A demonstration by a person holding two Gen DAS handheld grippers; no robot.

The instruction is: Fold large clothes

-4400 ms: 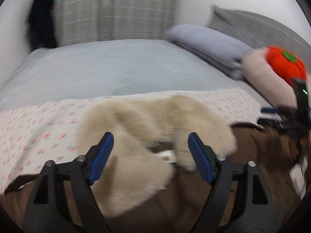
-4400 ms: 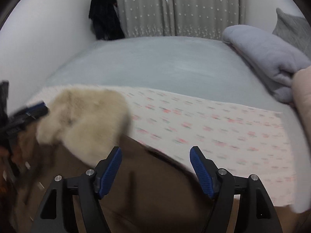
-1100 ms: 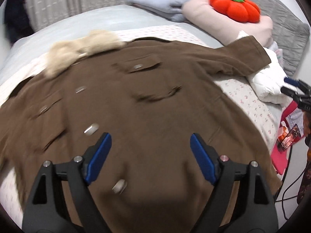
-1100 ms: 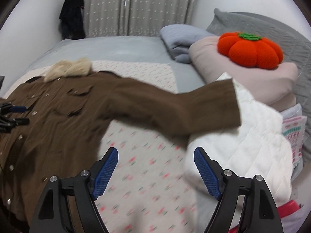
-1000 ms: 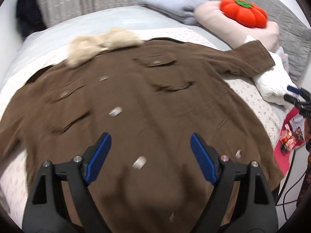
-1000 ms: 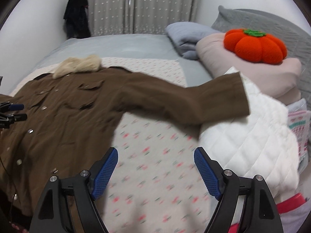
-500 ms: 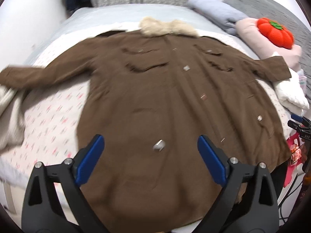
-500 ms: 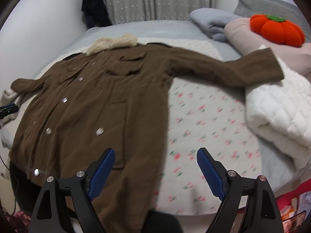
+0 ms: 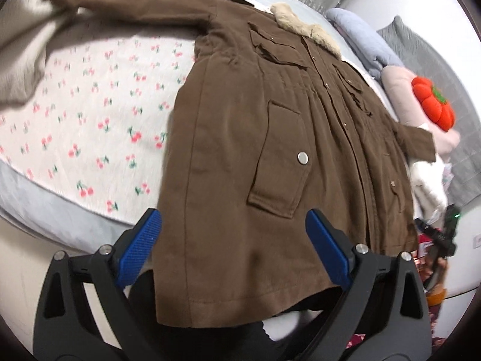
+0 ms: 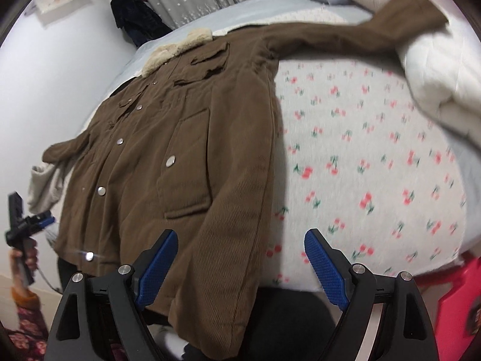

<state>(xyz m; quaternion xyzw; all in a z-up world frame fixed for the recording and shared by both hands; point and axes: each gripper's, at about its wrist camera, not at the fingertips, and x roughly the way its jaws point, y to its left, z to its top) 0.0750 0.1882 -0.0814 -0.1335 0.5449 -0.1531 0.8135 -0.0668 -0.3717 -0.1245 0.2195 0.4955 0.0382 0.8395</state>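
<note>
Left wrist view: the left gripper (image 9: pixel 233 252) hangs over the near edge of the bed, its blue pads spread wide with nothing pinched; its jaws have just been opening. Between and beyond them lies the brown coat (image 9: pixel 270 150), front up, flat on the cherry-print sheet (image 9: pixel 90 105). The coat's hem (image 9: pixel 240 303) droops over the mattress edge toward the camera, and its long axis runs away from the hem up to the fur collar (image 9: pixel 303 30) at the far end. One sleeve (image 9: pixel 135 0) stretches out to the left, its cuff lying on a beige cloth (image 9: pixel 21 45). Left of the coat the printed sheet lies bare. The orange pumpkin cushion (image 9: pixel 433 105) sits on the pillows at far right.

Right wrist view: the right gripper (image 10: pixel 240 264) likewise stands wide apart, gripping nothing, over the coat's other hem corner (image 10: pixel 210 316). The other sleeve (image 10: pixel 345 36) reaches right onto a white quilt (image 10: pixel 436 69). A broad stretch of uncovered sheet (image 10: pixel 360 165) lies beside the coat. The left gripper (image 10: pixel 39 221) shows small at the left edge, beyond the coat's far side.
</note>
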